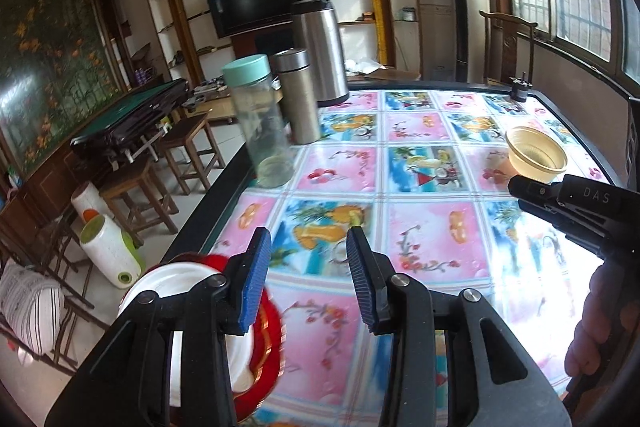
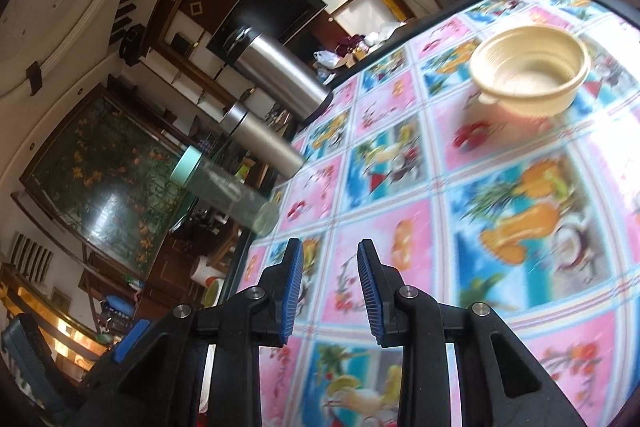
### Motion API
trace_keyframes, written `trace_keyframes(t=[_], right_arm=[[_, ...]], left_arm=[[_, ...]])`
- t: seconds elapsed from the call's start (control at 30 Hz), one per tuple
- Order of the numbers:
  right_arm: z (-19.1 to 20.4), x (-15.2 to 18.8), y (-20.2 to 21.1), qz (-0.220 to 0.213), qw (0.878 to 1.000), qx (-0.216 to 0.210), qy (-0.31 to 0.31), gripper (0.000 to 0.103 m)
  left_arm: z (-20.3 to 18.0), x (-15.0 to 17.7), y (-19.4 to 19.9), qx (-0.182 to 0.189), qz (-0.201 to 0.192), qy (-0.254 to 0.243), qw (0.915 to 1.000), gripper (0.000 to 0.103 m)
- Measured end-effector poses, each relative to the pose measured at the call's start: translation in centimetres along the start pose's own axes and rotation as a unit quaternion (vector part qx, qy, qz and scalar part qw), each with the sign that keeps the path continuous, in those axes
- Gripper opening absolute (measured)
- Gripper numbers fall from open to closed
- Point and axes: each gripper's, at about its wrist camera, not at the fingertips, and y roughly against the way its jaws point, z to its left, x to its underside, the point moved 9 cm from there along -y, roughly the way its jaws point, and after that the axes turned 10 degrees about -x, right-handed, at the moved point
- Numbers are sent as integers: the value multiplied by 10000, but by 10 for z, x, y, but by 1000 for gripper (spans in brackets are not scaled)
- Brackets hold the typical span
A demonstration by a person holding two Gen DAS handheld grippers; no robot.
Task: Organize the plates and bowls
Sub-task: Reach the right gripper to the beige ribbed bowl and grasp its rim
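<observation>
Plate (image 1: 188,291) w/ red rim is lying at table's (image 1: 420,291) near-left edge, partly hidden under left claw (image 1: 308,279); prob. parked there as the stacking spot. Left claw is hanging over it, jaws apart, holding nothing. Bowl (image 2: 528,71) is sitting far right, mouth facing up, axis vertical. Right claw (image 2: 330,291) is tilting over the table, also gaping & empty, bowl well ahead of it.
</observation>
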Motion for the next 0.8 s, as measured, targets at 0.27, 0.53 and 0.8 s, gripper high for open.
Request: trace_keyframes(t=[0.27,0.53,0.8], right_arm=[[-40,-61,41,-444,9986,287,-46,31],[-75,-133,88,-1052,9932,432,-229,32],[-126,-173,106,-1356,9865,805,-433,33]], left_arm=[[-68,-41,-2,214,-208,-464,9985,38],[-140,-88,-10,311,-485,-891,9944,39],[-194,-111,-39,391,-399,-1016,9933,44]])
